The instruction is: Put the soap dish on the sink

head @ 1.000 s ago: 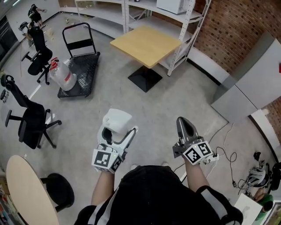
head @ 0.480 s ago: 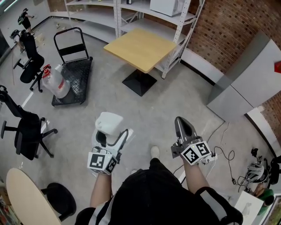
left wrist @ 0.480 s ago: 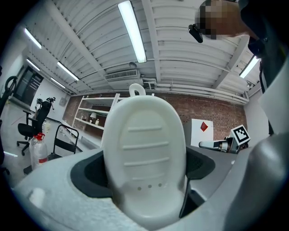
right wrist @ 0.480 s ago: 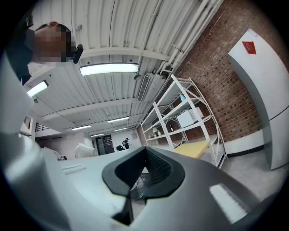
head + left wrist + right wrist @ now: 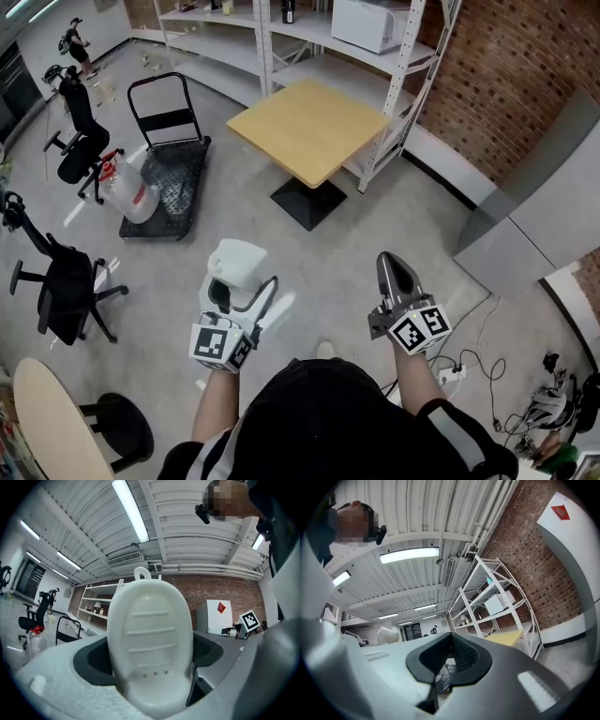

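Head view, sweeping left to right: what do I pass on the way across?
nearer black office chair → flat cart → soap dish → square wooden table → right gripper → grey cabinet

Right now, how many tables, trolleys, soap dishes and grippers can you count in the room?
Tables: 2, the square table and the round table
Trolleys: 1, the trolley
Soap dishes: 1, the soap dish
Grippers: 2, the left gripper and the right gripper
Total: 6
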Tool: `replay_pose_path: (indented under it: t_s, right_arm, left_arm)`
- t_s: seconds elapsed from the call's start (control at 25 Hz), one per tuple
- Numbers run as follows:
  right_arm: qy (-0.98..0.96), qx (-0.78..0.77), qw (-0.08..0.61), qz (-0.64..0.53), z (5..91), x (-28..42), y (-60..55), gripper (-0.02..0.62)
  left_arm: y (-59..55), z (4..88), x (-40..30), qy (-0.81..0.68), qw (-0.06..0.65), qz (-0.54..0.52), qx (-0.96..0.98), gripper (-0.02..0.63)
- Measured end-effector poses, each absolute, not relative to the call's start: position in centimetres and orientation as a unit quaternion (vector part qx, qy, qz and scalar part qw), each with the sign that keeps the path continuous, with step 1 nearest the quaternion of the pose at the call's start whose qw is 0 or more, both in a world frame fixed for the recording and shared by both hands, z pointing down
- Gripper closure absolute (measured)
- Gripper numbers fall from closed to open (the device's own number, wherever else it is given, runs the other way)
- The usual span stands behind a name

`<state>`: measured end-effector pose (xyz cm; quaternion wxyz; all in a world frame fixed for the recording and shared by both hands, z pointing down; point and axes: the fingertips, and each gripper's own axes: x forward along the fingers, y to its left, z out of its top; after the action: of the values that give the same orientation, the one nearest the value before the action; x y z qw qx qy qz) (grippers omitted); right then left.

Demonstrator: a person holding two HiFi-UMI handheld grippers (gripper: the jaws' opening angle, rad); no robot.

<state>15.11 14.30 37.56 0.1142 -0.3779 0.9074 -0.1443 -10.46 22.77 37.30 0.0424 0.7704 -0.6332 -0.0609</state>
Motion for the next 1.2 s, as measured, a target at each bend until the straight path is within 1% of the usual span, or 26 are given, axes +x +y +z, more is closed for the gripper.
replay_pose_path:
  t_s: [0.24, 0.44, 0.6, 0.8, 1.0, 1.2]
  right_arm:
    - [0.907, -0.375, 0.113, -0.154, 38.0, 18.2, 8.7, 0.592]
    - [0.907, -0.376, 0.108, -0.153, 38.5, 20.7, 5.9, 0.592]
    - [0.897, -0.392, 0.111, -0.172, 39.7, 22.0, 4.1, 0.592]
    - [0.891, -0.402, 0.111, -0.179, 40.6, 21.0, 1.7, 0.592]
    - [0.891, -0.411, 0.111, -0.161, 40.0, 18.9, -2.2, 0.592]
    - [0.888, -0.422, 0.113, -0.139, 38.4, 15.9, -7.3, 0.592]
  left_arm:
    - [17.1, 37.6, -7.5, -0.639, 0.037, -0.056, 0.767, 0.135]
    - [13.7, 37.7, -5.1, -0.634, 0.052, -0.050, 0.770, 0.135]
    - [12.0, 38.6, -4.8, -0.629, 0.054, -0.038, 0.775, 0.135]
    - [9.0, 39.2, -5.9, -0.622, 0.058, -0.037, 0.780, 0.135]
    - [3.9, 40.1, -7.9, -0.612, 0.061, -0.048, 0.787, 0.135]
    - [-1.7, 39.3, -10.7, -0.602, 0.040, -0.057, 0.795, 0.135]
